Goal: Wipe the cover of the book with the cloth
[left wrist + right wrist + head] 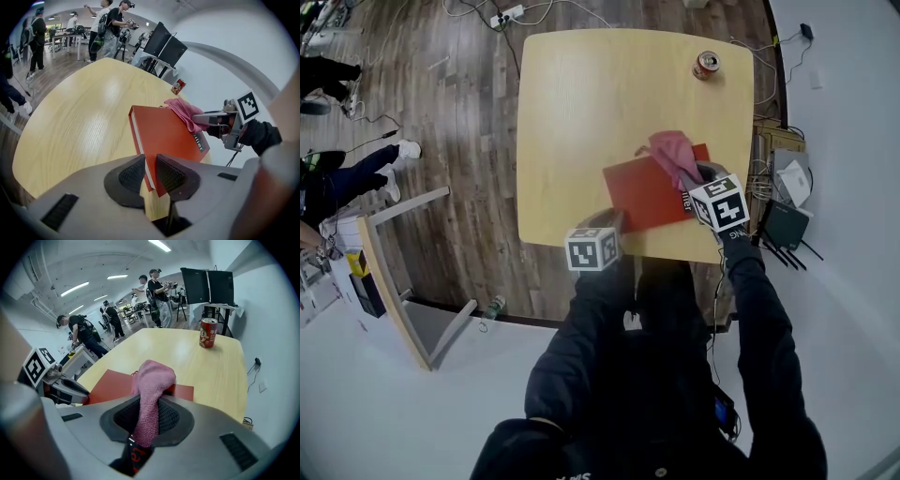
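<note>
A red book point(645, 194) point(164, 136) lies flat on the near right part of the pale wooden table point(581, 112). My left gripper point(609, 225) point(149, 174) is shut on the book's near corner. A pink cloth point(673, 155) point(149, 394) rests bunched on the book's right side. My right gripper point(701, 178) point(149, 420) is shut on the cloth, which rises out between its pads. In the left gripper view the cloth point(183, 111) lies on the book's far corner with the right gripper point(220, 123) behind it.
A red drinks can point(706, 65) point(207, 333) stands near the table's far right corner. Cables and boxes point(783, 178) lie on the floor to the right of the table. People stand at work tables point(140, 305) further back in the room.
</note>
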Demonstrator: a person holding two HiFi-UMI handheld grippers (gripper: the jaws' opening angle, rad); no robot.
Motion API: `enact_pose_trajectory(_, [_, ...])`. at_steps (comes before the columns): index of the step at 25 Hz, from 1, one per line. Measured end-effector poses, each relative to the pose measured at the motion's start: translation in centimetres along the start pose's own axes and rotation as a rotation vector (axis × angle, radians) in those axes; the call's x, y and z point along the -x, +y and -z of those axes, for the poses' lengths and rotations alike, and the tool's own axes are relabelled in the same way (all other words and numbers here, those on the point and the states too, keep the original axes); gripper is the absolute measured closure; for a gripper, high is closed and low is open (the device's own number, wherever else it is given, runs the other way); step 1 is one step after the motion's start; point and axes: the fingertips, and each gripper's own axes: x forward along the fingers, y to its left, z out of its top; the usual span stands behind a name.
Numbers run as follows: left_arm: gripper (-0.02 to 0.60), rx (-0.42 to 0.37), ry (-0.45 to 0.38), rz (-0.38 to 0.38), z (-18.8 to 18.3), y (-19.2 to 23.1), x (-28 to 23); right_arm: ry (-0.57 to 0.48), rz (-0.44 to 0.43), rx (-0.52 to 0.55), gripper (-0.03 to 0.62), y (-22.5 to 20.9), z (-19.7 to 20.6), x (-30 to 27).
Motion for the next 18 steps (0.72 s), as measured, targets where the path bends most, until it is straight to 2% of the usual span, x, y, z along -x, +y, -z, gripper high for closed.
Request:
enact_pose_trajectory(7, [0.483,0.000,-0.001,-0.008,0.0,0.0,-0.1,-0.005,0.050,-0.024,0.516,-3.0,0.9,1.8])
enact_pose_trajectory(10, [0.483,-0.002,-0.003,-0.011,0.0,0.0,-0.1,-0.037,0.041,-0.033,0.516,-3.1,0.4,2.8])
enact_pose_trajectory(14, [0.483,-0.005,0.000,-0.009,0.1,-0.1,0.0,-0.093,0.003,-0.001,0.516,-0.9,-1.5,4.4])
enact_pose_trajectory(18, [0.483,-0.006,-0.002,-0.003,0.2,-0.3,-0.1,-0.135,-0.071,0.062,0.516,3.7,-3.0,4.6])
